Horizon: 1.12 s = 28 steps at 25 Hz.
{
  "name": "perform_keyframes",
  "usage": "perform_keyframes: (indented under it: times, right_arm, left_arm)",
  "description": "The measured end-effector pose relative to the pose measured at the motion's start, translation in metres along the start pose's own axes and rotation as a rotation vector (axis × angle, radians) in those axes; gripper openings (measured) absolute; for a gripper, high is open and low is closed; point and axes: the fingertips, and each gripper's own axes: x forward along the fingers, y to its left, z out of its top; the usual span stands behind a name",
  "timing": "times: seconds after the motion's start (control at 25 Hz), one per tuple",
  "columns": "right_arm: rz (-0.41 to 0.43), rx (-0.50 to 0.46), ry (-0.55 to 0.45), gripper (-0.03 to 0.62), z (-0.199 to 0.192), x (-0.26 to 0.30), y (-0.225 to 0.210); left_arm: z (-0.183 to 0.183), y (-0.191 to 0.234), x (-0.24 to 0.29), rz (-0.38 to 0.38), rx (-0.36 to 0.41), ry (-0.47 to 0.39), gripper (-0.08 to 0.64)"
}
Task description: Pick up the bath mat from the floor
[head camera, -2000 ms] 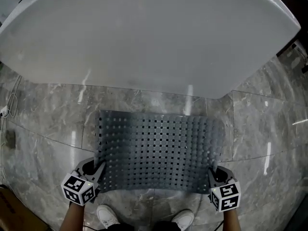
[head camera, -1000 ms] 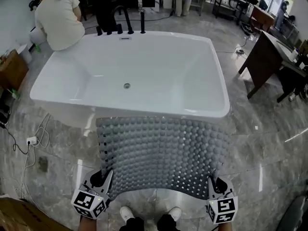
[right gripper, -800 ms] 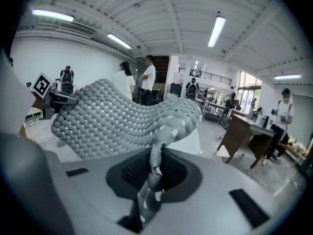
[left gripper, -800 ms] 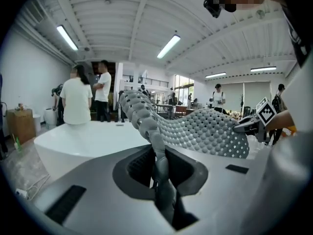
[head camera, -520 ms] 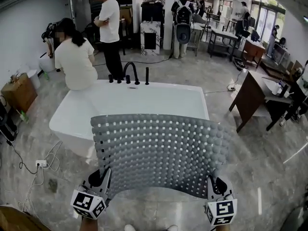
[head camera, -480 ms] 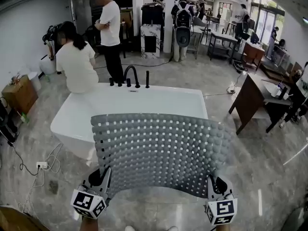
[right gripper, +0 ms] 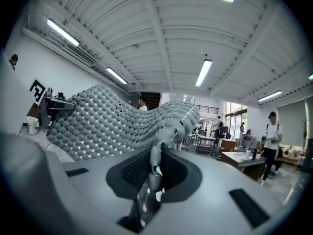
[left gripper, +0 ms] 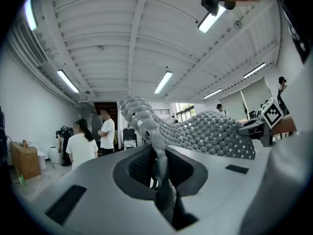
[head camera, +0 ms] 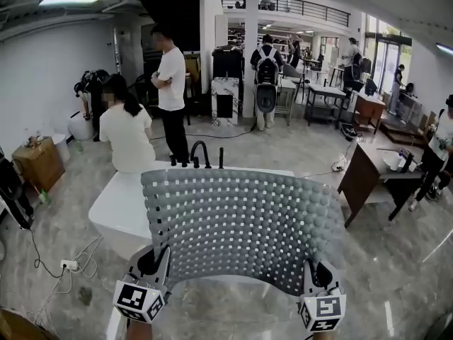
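Note:
The grey bath mat (head camera: 241, 222), rubbery and full of small square holes, is held up off the floor and arches upward between my two grippers. My left gripper (head camera: 158, 259) is shut on its near left corner, and my right gripper (head camera: 312, 269) is shut on its near right corner. In the left gripper view the mat's edge (left gripper: 146, 126) runs up out of the closed left gripper (left gripper: 157, 156). The right gripper view shows the mat (right gripper: 112, 124) pinched the same way in the right gripper (right gripper: 153, 163). The mat hides most of the tub behind it.
A white bathtub (head camera: 117, 207) with a black tap (head camera: 199, 151) stands right behind the mat. A person (head camera: 129, 129) sits on its far rim and another (head camera: 172, 83) stands beside. A dark desk (head camera: 368, 176) is at the right, a power strip (head camera: 69, 265) and a cardboard box (head camera: 37, 163) at the left.
Both grippers have risen with the mat, lifting it from the marble floor to chest height. The head view has swung up from the floor and tub to the whole room.

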Motion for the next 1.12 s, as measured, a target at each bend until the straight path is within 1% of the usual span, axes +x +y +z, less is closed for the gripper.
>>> perform_keyframes:
  times: [0.12, 0.4, 0.68, 0.88, 1.12]
  right_arm:
    - [-0.017, -0.001, -0.042, 0.06, 0.016, -0.008, 0.0]
    - [-0.055, -0.002, -0.086, 0.06, 0.031, -0.021, -0.006]
    - [-0.066, 0.004, -0.079, 0.06, 0.026, -0.027, -0.004]
    - [-0.064, -0.001, -0.072, 0.058, 0.022, -0.033, -0.005]
    - [-0.064, -0.001, -0.073, 0.058, 0.024, -0.036, -0.001]
  left_arm:
    - [0.016, 0.0, -0.007, 0.007, 0.019, -0.043, 0.044]
    - [0.02, -0.001, -0.011, 0.002, 0.001, -0.072, 0.043]
    - [0.017, -0.012, -0.011, -0.025, 0.029, -0.064, 0.043]
    - [0.013, -0.02, -0.017, -0.03, 0.027, -0.056, 0.043]
    - [0.013, -0.018, -0.024, -0.029, 0.033, -0.052, 0.043]
